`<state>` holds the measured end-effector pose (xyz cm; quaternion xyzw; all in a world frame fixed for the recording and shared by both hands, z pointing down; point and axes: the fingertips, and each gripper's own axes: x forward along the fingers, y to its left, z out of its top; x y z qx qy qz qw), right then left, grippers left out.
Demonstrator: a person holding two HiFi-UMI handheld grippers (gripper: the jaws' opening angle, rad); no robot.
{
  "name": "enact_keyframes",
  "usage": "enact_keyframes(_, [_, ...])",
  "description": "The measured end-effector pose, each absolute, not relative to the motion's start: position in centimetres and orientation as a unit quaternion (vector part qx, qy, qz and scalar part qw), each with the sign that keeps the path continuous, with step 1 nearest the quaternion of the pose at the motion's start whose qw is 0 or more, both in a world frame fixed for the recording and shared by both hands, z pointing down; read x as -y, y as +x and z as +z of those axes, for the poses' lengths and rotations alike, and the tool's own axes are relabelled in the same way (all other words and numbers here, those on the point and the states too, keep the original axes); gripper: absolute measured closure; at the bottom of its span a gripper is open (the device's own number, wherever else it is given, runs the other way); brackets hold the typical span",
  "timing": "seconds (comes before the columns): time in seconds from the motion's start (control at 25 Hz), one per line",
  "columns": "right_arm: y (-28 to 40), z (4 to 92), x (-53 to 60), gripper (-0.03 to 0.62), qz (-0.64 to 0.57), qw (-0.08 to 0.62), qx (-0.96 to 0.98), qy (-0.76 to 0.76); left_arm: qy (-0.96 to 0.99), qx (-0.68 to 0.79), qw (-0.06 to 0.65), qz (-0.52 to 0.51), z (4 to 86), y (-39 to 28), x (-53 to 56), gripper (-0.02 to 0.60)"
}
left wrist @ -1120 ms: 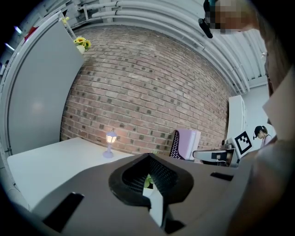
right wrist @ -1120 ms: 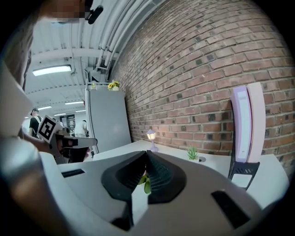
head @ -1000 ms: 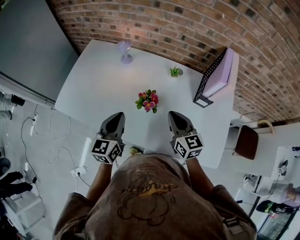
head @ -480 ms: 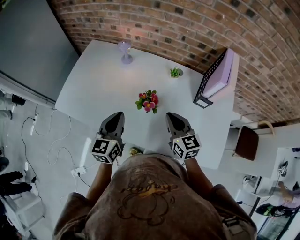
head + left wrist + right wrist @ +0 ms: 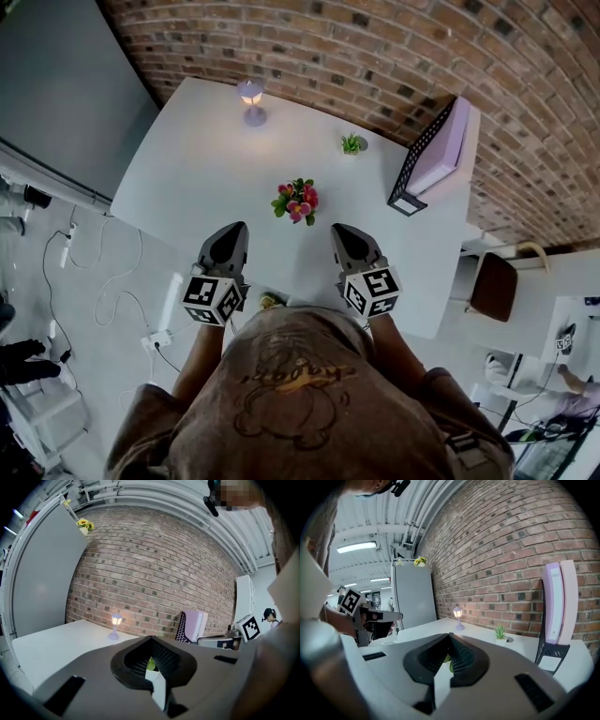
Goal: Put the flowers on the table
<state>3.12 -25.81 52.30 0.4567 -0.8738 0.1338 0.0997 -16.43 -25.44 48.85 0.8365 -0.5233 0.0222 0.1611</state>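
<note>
Both my claws are pinched shut with nothing in them. The left gripper (image 5: 232,231) and right gripper (image 5: 343,231) hover side by side over the near edge of the white table (image 5: 192,173), tips aimed at the far side. The flowers (image 5: 295,201), pink with green leaves, sit on the tabletop just past the tips and roughly between them, touching neither. Further back there's a little lit lamp (image 5: 250,101) on the left, a tiny green plant (image 5: 351,143), and a black file holder (image 5: 427,159) with purple folders by the brick wall (image 5: 375,47).
</note>
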Motion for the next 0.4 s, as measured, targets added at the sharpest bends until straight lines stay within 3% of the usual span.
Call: enact_keyframes(0.4, [2.41,52.08,26.05,0.592,0.137,0.097,0.876,0.452,0.834,0.527,0.158,0.026,49.29,-17.35,25.33,0.566])
